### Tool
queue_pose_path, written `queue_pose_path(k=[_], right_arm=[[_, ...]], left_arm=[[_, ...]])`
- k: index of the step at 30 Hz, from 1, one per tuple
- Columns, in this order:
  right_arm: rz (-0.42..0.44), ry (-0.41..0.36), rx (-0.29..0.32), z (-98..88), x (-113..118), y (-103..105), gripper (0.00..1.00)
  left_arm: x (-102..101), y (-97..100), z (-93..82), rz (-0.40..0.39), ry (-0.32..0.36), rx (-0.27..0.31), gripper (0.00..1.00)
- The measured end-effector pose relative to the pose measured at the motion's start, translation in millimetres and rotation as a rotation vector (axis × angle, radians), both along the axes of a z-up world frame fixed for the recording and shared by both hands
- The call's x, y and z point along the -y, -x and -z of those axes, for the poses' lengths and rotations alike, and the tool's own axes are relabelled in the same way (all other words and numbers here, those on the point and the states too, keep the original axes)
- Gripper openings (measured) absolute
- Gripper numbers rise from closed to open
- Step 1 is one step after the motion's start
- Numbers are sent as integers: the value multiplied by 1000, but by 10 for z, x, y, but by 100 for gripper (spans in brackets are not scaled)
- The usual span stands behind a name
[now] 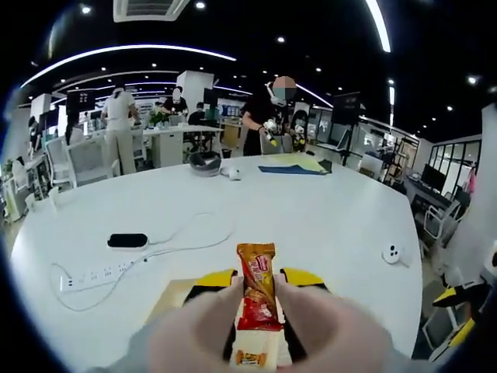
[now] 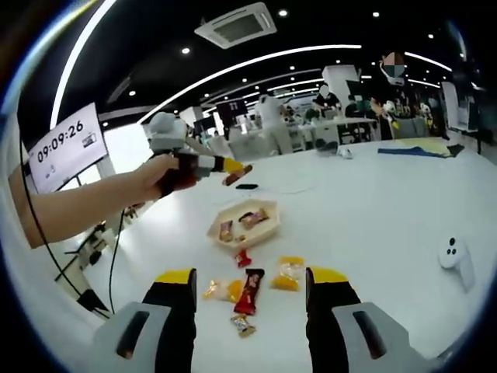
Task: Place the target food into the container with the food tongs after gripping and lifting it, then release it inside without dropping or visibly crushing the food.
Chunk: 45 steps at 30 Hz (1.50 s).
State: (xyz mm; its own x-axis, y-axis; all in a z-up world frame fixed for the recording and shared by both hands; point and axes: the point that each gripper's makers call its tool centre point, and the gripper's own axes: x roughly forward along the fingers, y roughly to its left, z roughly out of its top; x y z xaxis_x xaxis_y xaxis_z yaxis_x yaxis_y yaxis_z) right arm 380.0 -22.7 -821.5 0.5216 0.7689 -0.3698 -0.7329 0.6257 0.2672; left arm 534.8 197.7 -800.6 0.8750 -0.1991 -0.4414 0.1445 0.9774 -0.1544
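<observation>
Gripping a red-and-orange snack bar (image 1: 257, 285) between its yellow-tipped fingers (image 1: 213, 281), the left gripper (image 1: 256, 299) is closed on the wrapper, which stands upright above the white worktop (image 1: 326, 210). In the right gripper view the same left gripper (image 2: 225, 166) is seen held up in a person's hand (image 2: 159, 176), well above the worktop (image 2: 373, 202), with the bar (image 2: 237, 175) projecting from its tips.

The container (image 2: 244, 221), a light hexagonal tray, rests on the worktop below and ahead of that gripper; two wrapped items lie inside it.

The right gripper (image 2: 250, 294) has its fingers (image 2: 177, 291) spread wide and holds nothing. Between and just ahead of them lie loose snacks: a dark red bar (image 2: 250, 291), yellow packets (image 2: 289, 273) and a small wrapped piece (image 2: 242, 325).

A power strip (image 1: 101, 276) with its cable and a black device (image 1: 127, 241) lie on the worktop in the left gripper view; a white controller (image 2: 454, 255) lies at the right.
</observation>
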Motion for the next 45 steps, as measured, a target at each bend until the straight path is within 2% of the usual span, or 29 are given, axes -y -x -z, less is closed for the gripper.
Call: queue_pose_path(k=[3,7,12,15,24,40,42,45], right_arm=[[6,-4,-6,10,15,-22,57],[15,-3,-19,45,57,-41,57],[32,-13,-33,57,112,-56,56],[36,-1,-31,67,136,-64,56],[36,19,-34,100,177,-43,55],[17,18,-29,96,80,-2,55],[17,13,-28,87,67,-6,55],[14,11,-27,83,42,4,55]], left_arm=[[-17,-21,19,-7,-30,-3,20],[-11,-26,32,-18,-35,-8,21],[-8,-26,55,-28,-31,-15,21],[-74,-66,78,-37,-17,-14,21],[-55,-44,66,-50,-6,-11,21],[-106,151,68,-66,8,-11,21],[-105,187,62,-64,16,-8,21],[-8,236,26,-25,69,14,21]])
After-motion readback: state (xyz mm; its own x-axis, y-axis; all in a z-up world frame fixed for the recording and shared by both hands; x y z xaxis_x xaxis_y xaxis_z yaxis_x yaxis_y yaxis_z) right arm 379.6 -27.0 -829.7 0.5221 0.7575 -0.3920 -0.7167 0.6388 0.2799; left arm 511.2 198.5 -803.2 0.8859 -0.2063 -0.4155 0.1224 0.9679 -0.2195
